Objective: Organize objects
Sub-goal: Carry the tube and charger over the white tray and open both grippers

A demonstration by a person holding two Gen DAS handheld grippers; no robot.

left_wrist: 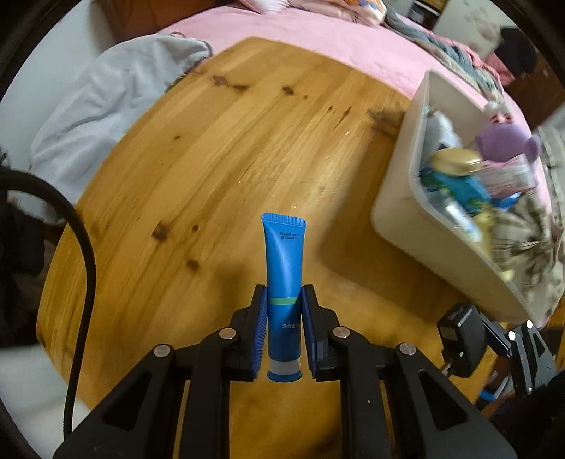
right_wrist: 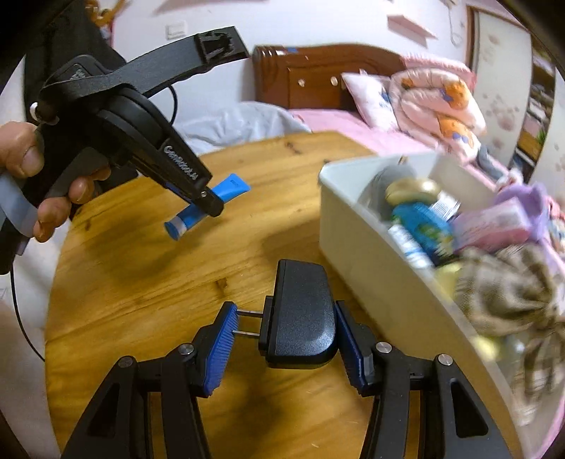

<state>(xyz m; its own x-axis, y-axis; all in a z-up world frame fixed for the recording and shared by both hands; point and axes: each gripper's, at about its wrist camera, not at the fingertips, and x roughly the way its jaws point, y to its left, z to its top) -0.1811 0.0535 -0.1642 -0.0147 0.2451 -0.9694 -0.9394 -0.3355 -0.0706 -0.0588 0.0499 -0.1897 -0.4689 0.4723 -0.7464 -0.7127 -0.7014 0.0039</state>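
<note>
My left gripper (left_wrist: 283, 300) is shut on a blue tube (left_wrist: 284, 279), cap toward the camera, held above the round wooden table (left_wrist: 197, 169). It also shows in the right wrist view (right_wrist: 206, 206), with the blue tube (right_wrist: 208, 208) pinched near its middle. My right gripper (right_wrist: 282, 335) is shut on a black plug adapter (right_wrist: 300, 314), its two metal prongs against the left pad, held above the table (right_wrist: 141, 289). The adapter (left_wrist: 461, 339) and right gripper (left_wrist: 501, 339) show at the lower right of the left wrist view. A white bin (left_wrist: 409, 197) stands on the table's right.
The white bin (right_wrist: 356, 240) holds a gold-lidded jar (right_wrist: 413, 189), a blue packet (right_wrist: 423, 219), a pink box (right_wrist: 494, 222), a purple plush (left_wrist: 505, 141) and a plaid cloth (right_wrist: 512, 300). A bed with pink sheets (left_wrist: 317, 31) and a grey garment (left_wrist: 113, 106) lie behind the table.
</note>
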